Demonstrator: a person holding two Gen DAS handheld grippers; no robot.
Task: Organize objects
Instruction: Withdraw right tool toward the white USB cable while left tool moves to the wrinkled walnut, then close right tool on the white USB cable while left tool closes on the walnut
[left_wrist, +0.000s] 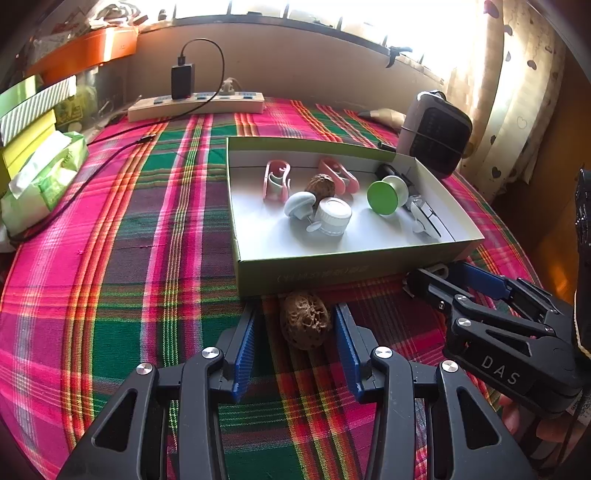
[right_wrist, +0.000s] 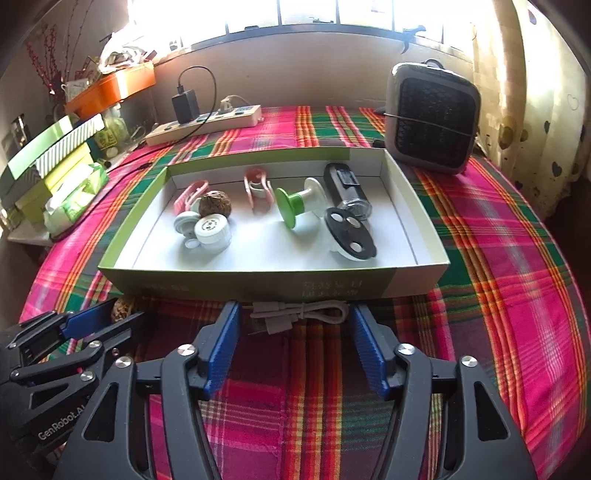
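A shallow green and white box (left_wrist: 332, 271) (right_wrist: 273, 286) lies on the plaid cloth and holds several small items: pink clips (left_wrist: 275, 179), a walnut (left_wrist: 320, 186), a white bottle (left_wrist: 332, 218), a green spool (left_wrist: 386, 195). A second walnut (left_wrist: 304, 325) lies on the cloth just in front of the box, between the open fingers of my left gripper (left_wrist: 299, 325), not touched. A bundled white cable (right_wrist: 299, 314) lies before the box between the open fingers of my right gripper (right_wrist: 295, 321). The left gripper also shows in the right wrist view (right_wrist: 107, 317).
A power strip (left_wrist: 195, 105) with a black charger lies at the back. A small grey heater (right_wrist: 432, 118) stands at the back right. Stacked boxes and a tissue pack (left_wrist: 44, 177) sit at the left edge. A curtain hangs at right.
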